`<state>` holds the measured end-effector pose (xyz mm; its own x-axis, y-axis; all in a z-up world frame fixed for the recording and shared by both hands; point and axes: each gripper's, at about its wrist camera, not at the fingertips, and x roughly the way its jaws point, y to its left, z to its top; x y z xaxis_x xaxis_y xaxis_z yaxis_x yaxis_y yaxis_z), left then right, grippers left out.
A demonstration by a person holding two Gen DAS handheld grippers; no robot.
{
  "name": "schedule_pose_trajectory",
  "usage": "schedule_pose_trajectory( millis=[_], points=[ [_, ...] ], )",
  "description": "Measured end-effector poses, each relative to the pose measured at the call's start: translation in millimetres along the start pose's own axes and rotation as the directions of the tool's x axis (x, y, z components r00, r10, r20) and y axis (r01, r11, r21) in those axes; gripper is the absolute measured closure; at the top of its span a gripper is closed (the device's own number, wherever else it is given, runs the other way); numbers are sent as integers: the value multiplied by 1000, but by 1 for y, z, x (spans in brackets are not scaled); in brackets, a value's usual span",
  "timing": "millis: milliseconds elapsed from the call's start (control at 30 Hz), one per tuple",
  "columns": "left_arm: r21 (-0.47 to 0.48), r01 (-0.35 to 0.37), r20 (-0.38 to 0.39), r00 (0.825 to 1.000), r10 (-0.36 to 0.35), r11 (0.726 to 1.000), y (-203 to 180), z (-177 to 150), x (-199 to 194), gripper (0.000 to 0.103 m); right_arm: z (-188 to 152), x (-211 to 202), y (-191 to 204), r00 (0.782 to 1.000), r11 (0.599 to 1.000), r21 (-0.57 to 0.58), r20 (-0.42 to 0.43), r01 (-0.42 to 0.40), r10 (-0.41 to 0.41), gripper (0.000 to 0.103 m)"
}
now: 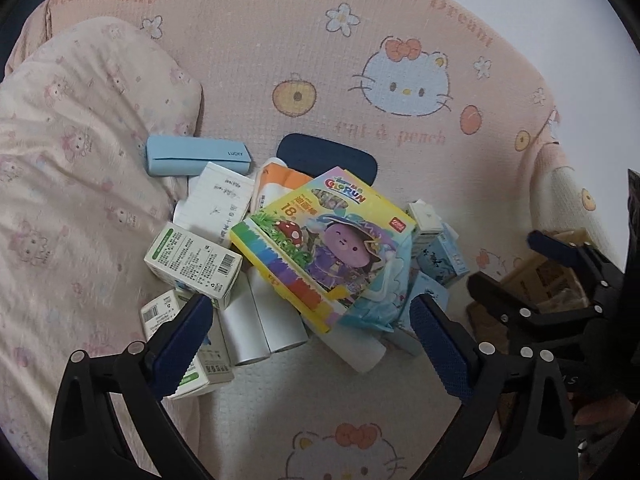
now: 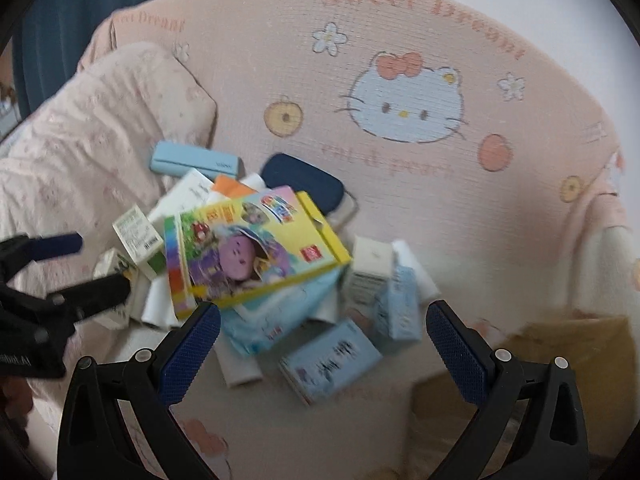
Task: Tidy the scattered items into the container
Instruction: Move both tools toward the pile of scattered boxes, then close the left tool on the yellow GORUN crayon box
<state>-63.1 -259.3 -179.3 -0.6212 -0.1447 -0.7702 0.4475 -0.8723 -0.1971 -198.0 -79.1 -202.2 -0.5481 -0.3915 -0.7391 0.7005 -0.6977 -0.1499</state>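
Note:
A pile of small items lies on the pink bed cover. On top is a colourful crayon box point(image 1: 320, 240) point(image 2: 248, 252). Around it are a green-and-white carton point(image 1: 196, 264), a light blue case point(image 1: 198, 156) point(image 2: 196, 160), a dark blue case point(image 1: 328, 156) point(image 2: 304, 180), white cylinders point(image 1: 260, 320) and pale blue boxes point(image 1: 442, 256) point(image 2: 332, 360). My left gripper point(image 1: 312, 332) is open and empty just above the pile's near edge. My right gripper point(image 2: 324, 344) is open and empty above the pale blue boxes. A brown cardboard box point(image 2: 572, 344) point(image 1: 556, 272) sits at the right.
A pink pillow point(image 1: 80, 120) point(image 2: 100, 128) lies left of the pile. The Hello Kitty cover point(image 1: 400, 80) stretches behind the pile. The right gripper shows at the right edge of the left wrist view point(image 1: 532, 260), and the left gripper at the left of the right wrist view point(image 2: 80, 264).

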Motion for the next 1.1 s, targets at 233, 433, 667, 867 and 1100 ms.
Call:
schedule_pose_trajectory(
  millis=[233,433,667,867,1100],
  points=[
    [-56,-15,-38,999,12,998,8,0,25,25,9,30,-5,995,994,76,66,-82,77,0],
    [-194,71,-80,993,-88,978,22,-1,48,26,21,52,-26,965,940,232,130,-251,226,0],
    [-290,65,-102,990,-98,955,30,-7,67,46,37,90,-32,958,936,205,99,-286,270,46],
    [-343,68,-125,985,-117,937,35,-9,80,52,38,114,-45,954,919,255,76,-301,291,47],
    [-332,61,-111,988,-103,941,31,-7,87,58,28,143,-47,939,903,280,-13,-327,345,50]
  ],
)
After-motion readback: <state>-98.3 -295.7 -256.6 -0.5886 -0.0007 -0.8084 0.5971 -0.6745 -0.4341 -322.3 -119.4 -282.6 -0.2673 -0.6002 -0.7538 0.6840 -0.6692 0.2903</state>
